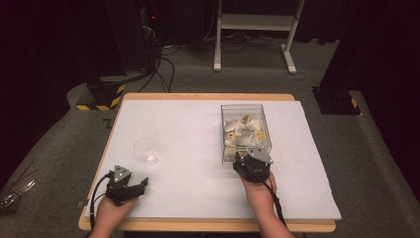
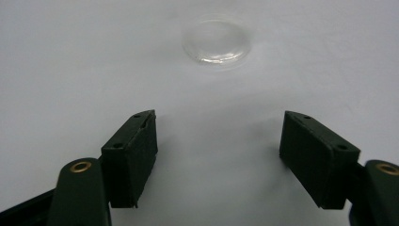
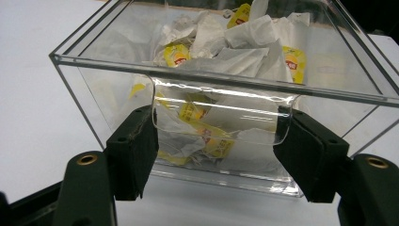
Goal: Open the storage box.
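A clear box [image 3: 221,89] on the white table [image 1: 188,129] holds tea bags [image 3: 235,52]. A clear cup [image 2: 215,41] stands apart to its left. The right gripper [image 3: 216,150] faces the box's near wall, jaws wide and empty. The left gripper [image 2: 219,155] points at the cup, wide open, holding nothing.

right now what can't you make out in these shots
- Print on the yellow tea bag tags: too small and blurred in the right gripper view, tiny in the high view.
- Bottom of the clear box: the piled tea bags cover it.
- Whether the clear cup holds anything: it is see-through in the high view, faint in the left gripper view.
- Right gripper fingers: in the high view its own body hides them.
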Action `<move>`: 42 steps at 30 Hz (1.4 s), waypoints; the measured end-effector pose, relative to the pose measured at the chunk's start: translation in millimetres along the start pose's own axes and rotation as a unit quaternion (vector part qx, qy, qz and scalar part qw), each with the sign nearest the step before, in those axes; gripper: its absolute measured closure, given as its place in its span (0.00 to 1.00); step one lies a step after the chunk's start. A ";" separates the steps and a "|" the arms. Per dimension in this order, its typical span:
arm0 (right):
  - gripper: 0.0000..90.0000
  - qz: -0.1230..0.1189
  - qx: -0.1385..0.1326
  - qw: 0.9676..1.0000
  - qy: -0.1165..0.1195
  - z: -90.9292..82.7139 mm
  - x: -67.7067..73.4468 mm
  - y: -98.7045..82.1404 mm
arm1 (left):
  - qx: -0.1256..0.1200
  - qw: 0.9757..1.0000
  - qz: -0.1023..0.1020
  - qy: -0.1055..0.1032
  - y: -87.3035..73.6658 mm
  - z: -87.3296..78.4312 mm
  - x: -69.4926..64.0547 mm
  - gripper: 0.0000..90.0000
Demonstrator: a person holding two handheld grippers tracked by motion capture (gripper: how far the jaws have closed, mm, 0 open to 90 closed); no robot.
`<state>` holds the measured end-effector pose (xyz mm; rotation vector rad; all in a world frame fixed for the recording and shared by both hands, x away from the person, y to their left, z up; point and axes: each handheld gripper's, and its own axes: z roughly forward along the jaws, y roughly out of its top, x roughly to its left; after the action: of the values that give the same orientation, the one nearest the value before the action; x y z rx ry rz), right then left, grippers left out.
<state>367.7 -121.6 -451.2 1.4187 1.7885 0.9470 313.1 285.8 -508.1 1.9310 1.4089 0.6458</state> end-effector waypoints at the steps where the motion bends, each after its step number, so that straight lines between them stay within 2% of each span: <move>1: 0.35 0.000 0.000 1.000 0.000 -0.9 -0.1 -0.7 | 0.000 1.000 0.000 0.000 0.0 0.0 0.0 0.31; 42: 0.36 -0.001 -0.012 1.000 0.018 -42.9 0.8 -29.3 | 0.000 1.000 0.000 0.000 0.0 0.0 -0.1 0.31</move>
<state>316.7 -131.2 -453.8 1.3918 1.7981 0.9959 313.1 285.7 -508.1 1.9306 1.4094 0.6466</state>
